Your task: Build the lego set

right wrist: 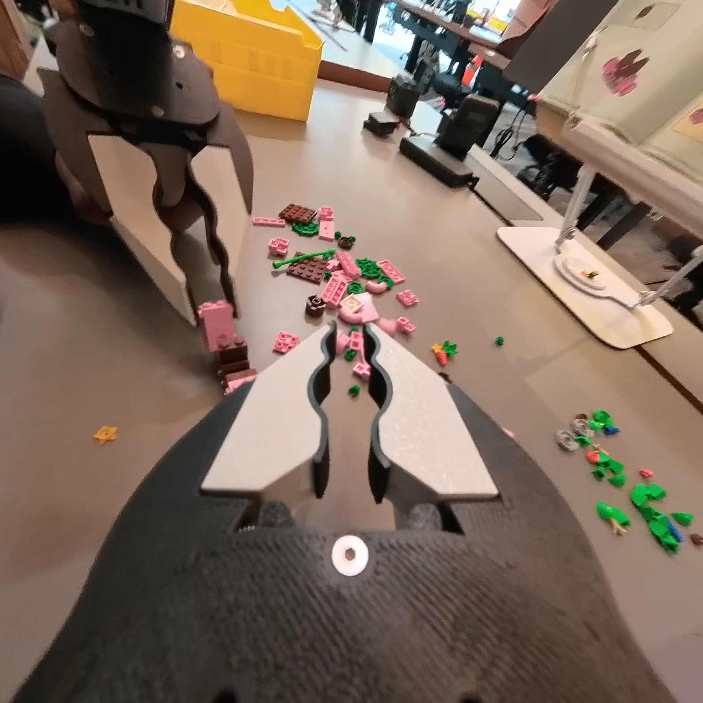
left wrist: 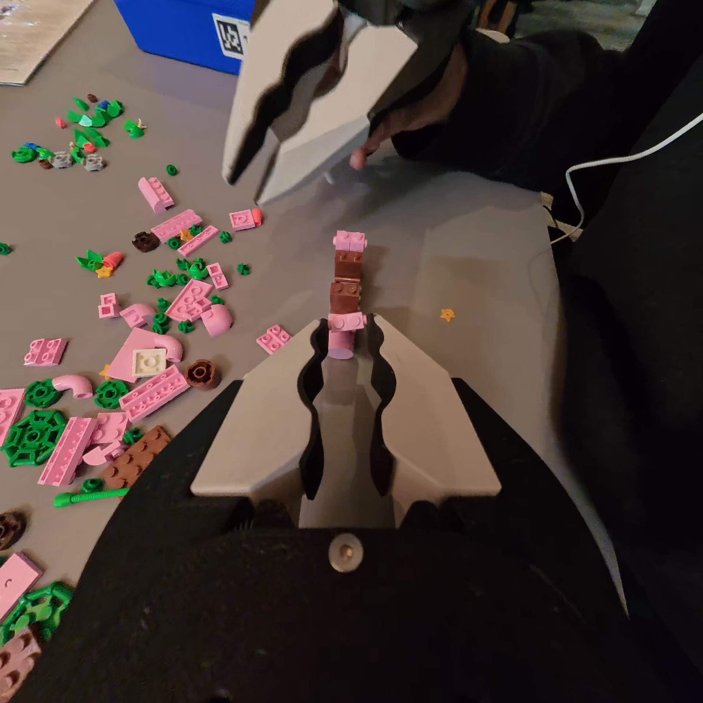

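Observation:
A small pink and brown Lego assembly [left wrist: 345, 293] lies on the grey table [left wrist: 475, 266], pointing away from me. My left gripper [left wrist: 349, 321] is shut on its near pink end, at table level. In the right wrist view the assembly [right wrist: 232, 353] lies at the tips of the left gripper [right wrist: 213, 312]. My right gripper [right wrist: 349, 328] is open with a narrow gap and empty. It hovers over the scatter of loose pink, green and brown pieces [right wrist: 342, 274]. In the left wrist view the right gripper [left wrist: 247, 190] hangs above the loose pieces [left wrist: 152, 342], behind and left of the assembly.
A blue bin [left wrist: 182, 30] and a booklet [left wrist: 34, 38] lie at the far left. A yellow bin [right wrist: 258, 68] and a white stand base [right wrist: 570, 285] are on the table. Small green pieces [right wrist: 646, 502] lie apart. An orange star [left wrist: 447, 315] lies alone. A white cable [left wrist: 608, 159] runs off the edge. My right fingertips sit around 9 centimetres from my left ones.

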